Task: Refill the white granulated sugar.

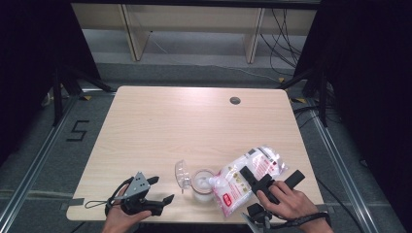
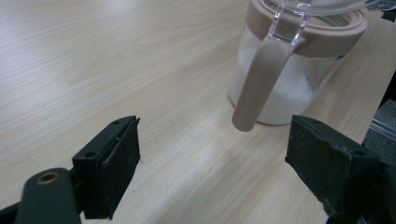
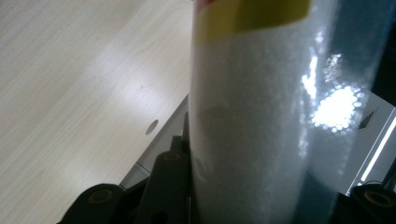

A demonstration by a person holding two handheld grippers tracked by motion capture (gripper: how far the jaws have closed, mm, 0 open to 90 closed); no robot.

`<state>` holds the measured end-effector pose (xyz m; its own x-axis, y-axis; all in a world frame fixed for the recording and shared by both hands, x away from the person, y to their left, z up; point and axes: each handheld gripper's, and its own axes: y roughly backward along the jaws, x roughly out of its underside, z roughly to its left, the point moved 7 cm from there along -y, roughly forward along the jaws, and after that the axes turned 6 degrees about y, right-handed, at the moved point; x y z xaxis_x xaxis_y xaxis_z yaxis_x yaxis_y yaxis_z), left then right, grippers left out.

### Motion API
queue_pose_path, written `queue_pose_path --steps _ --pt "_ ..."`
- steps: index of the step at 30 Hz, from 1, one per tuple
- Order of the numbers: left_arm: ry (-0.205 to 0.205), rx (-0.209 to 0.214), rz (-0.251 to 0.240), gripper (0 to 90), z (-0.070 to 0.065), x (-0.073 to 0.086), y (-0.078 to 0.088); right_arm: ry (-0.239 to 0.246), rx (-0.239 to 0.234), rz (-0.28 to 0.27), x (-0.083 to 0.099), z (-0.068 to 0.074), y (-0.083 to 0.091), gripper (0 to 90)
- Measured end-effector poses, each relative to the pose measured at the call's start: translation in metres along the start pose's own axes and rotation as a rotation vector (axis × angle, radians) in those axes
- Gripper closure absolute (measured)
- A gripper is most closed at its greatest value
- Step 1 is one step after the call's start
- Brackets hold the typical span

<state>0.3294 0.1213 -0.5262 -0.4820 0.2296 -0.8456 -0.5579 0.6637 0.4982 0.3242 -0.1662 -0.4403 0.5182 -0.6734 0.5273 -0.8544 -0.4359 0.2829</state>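
Pour underway: right gripper (image 1: pixel 260 182) clamps tilted clear red-printed sugar bag (image 1: pixel 245 177) over beige-lidded glass jar (image 1: pixel 202 184); left gripper (image 1: pixel 155 194) open, empty; next, steady tilt.

- The bench (image 1: pixel 160 126) is a light wood-grain top with rounded corners, standing on a grey floor (image 1: pixel 39 160).
- A round dark cable hole (image 1: pixel 235 100) sits near the far right corner of the bench top.
- A glass jar (image 1: pixel 202 182) with a beige collar stands upright on the bench near the front edge, right of the middle; it holds white grains.
- In the left gripper view the jar (image 2: pixel 280 79) shows a beige handle hanging down its side, and its base rests flat on the wood.
- The jar's clear lid (image 1: pixel 182 173) is tipped open to the left.
- The rest of the bench top shows bare wood grain.
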Motion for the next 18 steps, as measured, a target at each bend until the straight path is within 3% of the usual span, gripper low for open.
queue_pose_path --steps 5,9,18 --pt "-0.020 0.017 -0.005 16.9 -0.0010 -0.0009 -0.0008 -0.002 0.003 -0.001 0.0004 0.0000 0.0004 77.1" --pt "-0.015 0.015 -0.007 16.9 -0.0004 -0.0007 -0.0009 -0.007 -0.014 -0.007 -0.0001 0.0012 0.0005 77.1" --pt "-0.014 0.016 -0.007 16.9 -0.0008 -0.0008 -0.0008 -0.013 0.001 -0.011 0.0000 0.0007 0.0003 77.2"
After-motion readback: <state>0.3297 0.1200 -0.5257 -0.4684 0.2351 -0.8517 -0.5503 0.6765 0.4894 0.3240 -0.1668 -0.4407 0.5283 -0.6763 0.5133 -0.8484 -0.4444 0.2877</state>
